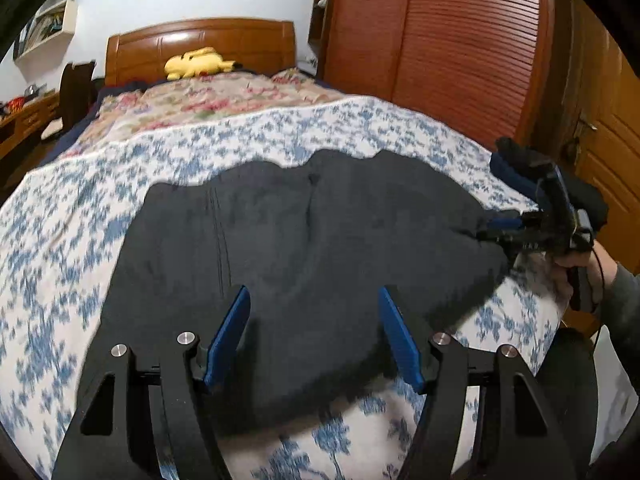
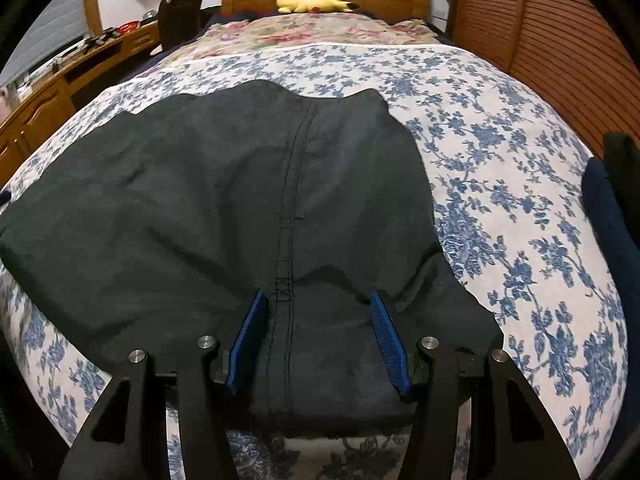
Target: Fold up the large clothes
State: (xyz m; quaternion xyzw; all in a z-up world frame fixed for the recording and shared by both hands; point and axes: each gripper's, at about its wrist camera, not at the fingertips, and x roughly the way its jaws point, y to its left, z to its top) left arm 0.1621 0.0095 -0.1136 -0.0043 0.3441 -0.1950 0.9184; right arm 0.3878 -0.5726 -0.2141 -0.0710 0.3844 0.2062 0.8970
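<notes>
Bedroom scene: a bed [image 2: 500, 152] with a wooden headboard fills both views, covered by a white sheet printed with blue flowers, with a pink floral blanket [image 2: 320, 32] farther up and a yellow plush toy [image 2: 312, 0] by the headboard. Reddish slatted wardrobe doors [image 1: 460, 48] stand along one side, and a wooden desk [image 2: 80, 64] runs along the other.

A large dark garment [image 2: 224, 200] lies spread across the near part of the bed, mostly flat, with a stitched seam running down its middle and some soft creases. Its near edge hangs close to the foot of the bed.

The left gripper [image 1: 314, 336] hovers over the garment's near portion, its blue-padded fingers [image 1: 230, 336] spread apart with nothing clamped between them. The right gripper [image 2: 318, 340], held in a person's hand [image 1: 580, 268] in a grey sleeve, sits at the garment's right near corner; its fingers [image 2: 388, 340] also stand apart, straddling the seam above the cloth without pinching it. A dark blue folded item [image 2: 600, 208] rests at the bed's right edge.

Judging from the layout, the work is between folds: the garment is laid out and both grippers are positioned for a fresh hold. The next move likely calls for each gripper to lower onto an edge or corner, pinch the fabric, then lift and carry it across evenly so the layer lands without bunching.
</notes>
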